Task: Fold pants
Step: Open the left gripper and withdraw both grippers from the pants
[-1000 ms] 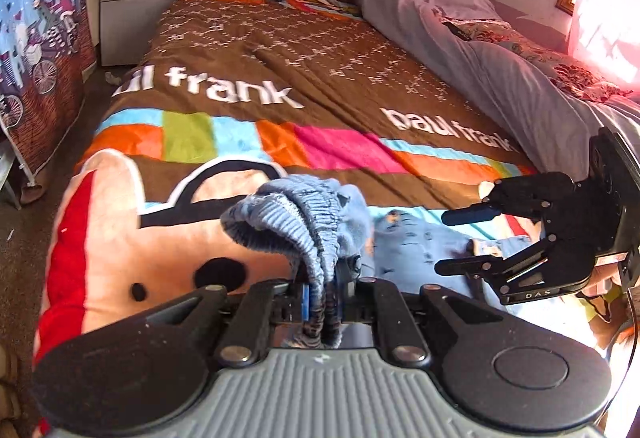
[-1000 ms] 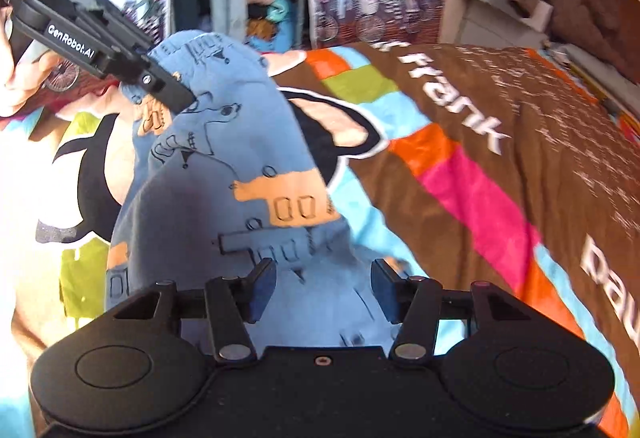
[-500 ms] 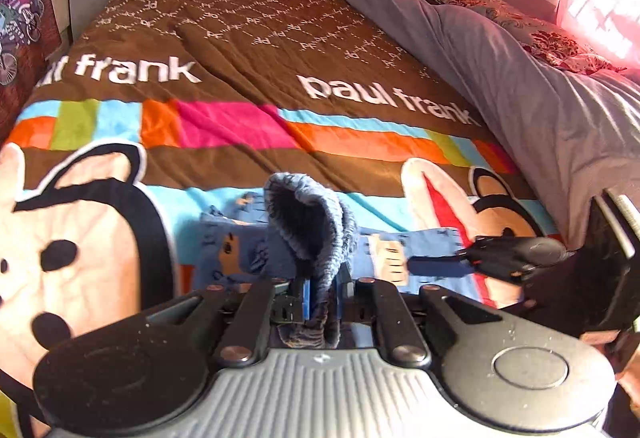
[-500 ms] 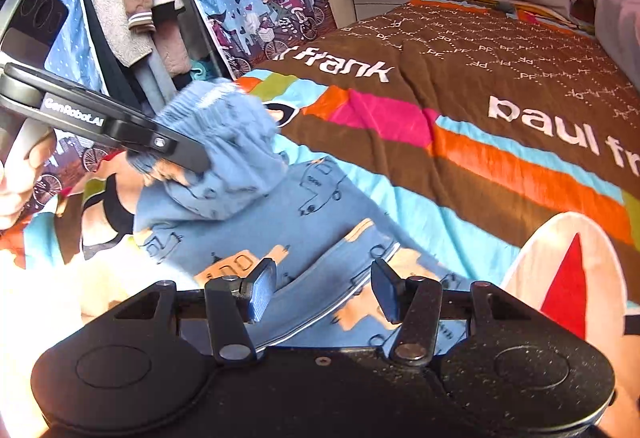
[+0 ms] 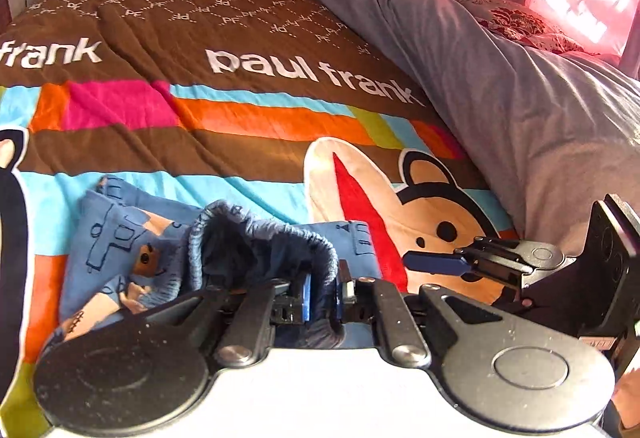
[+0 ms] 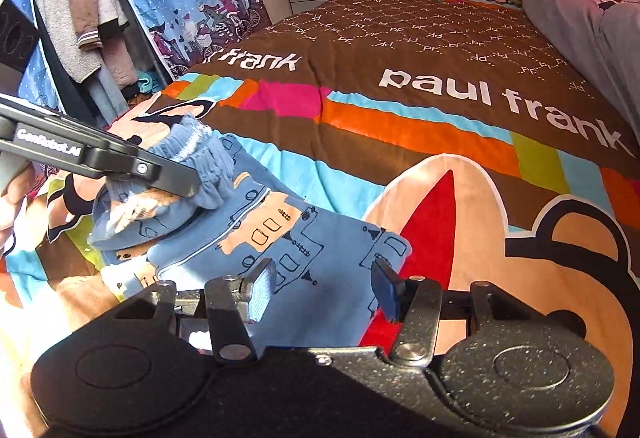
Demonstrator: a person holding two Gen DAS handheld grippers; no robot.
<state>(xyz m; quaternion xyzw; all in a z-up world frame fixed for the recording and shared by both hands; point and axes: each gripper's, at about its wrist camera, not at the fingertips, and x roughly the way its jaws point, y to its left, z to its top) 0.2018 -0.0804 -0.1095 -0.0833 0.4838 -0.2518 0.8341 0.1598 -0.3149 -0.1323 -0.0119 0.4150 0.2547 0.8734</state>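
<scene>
Pinching ribbed waistband (image 5: 224, 222) of blue printed pants (image 6: 304, 258), left gripper (image 5: 323, 292) clamped tight on fabric, elastic bunched up over its tips. Pants lying flat on bedspread (image 5: 248, 141) right ahead of both tongs. Right gripper (image 6: 324, 288) hovering over pant leg, fingers spread apart, nothing between them. Bedspread reads "paul frank" in white just beyond tongs, tiny "PF" pattern further up. Left tong's arm says "GenRobot.AI". Grey duvet (image 5: 500, 77) off to right.

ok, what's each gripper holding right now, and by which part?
Left gripper is shut on the pants, pinching the gathered elastic waistband. Right gripper is open over the pants, holding nothing.
</scene>
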